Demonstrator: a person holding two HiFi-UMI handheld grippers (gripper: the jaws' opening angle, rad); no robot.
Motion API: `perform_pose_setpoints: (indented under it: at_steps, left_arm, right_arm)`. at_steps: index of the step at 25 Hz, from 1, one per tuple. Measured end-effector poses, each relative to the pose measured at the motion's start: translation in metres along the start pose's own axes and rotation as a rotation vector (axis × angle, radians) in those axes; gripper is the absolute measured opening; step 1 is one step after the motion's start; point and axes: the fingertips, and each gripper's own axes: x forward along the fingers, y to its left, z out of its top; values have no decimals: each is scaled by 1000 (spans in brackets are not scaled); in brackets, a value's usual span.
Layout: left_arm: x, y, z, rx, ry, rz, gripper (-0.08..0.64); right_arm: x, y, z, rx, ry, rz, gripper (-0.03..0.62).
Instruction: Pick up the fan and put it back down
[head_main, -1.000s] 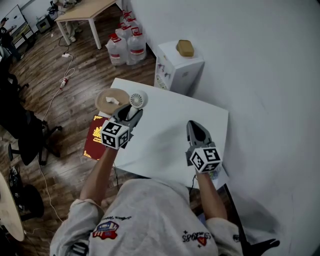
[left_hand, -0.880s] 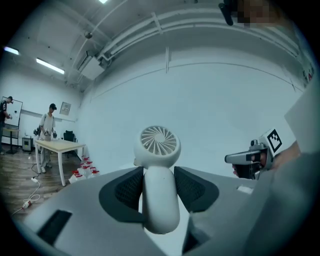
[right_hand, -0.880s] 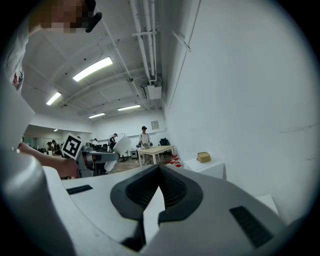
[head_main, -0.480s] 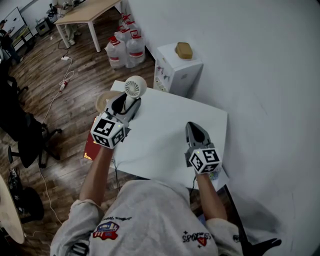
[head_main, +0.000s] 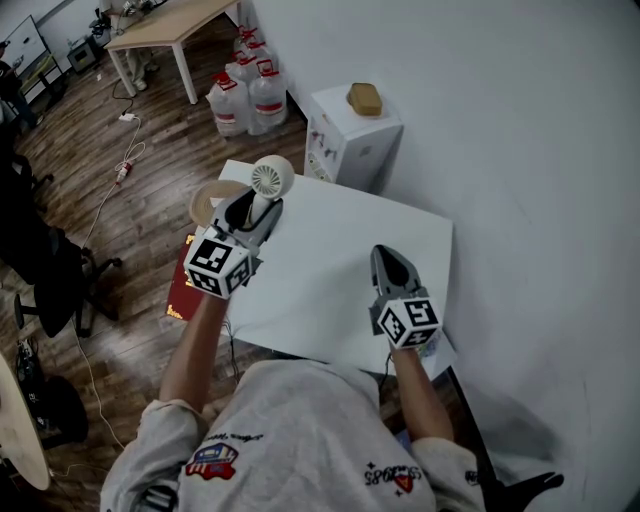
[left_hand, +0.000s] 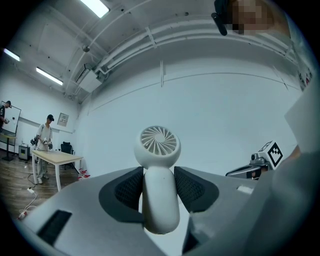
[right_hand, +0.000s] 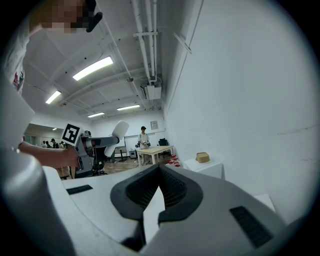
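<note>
The small white fan (head_main: 271, 178) hangs in the air above the far left corner of the white table (head_main: 330, 270). My left gripper (head_main: 255, 212) is shut on its handle. In the left gripper view the round fan head (left_hand: 159, 145) stands upright above the pads, which press on the handle from both sides. My right gripper (head_main: 385, 255) is over the right part of the table, shut and empty; its tips (right_hand: 159, 172) meet. From the right gripper view the fan (right_hand: 119, 131) shows at the left, held out level.
A white cabinet (head_main: 352, 135) with a brown object (head_main: 365, 98) on top stands beyond the table. Water bottles (head_main: 250, 95) sit on the floor behind it. A round wooden stool (head_main: 212, 200) and a red book (head_main: 190, 285) lie at the table's left edge.
My left gripper has lifted the fan up off the table, then held nearly still. The right gripper has not moved.
</note>
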Motion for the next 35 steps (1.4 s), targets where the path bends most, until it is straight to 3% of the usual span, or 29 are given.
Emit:
perform_pose_setpoints:
  at_steps: [13,20,27,35]
  left_arm:
    - [20,0,-30,-19,61,-27,187]
    - [39,4,-66,-10,143,-37,187]
    - [61,7,-123,-34,263,-60,187]
    - [81,19,-211,-84,468,-56,187]
  right_arm:
    - [-2,-12,-11,18,19,-38,-6]
    - [-3,-21,-17,24,38,-69,-6]
    - [-6,-33,-24,27,55,-111,-6]
    - [-10,-51,-36,41,77,-166,-6]
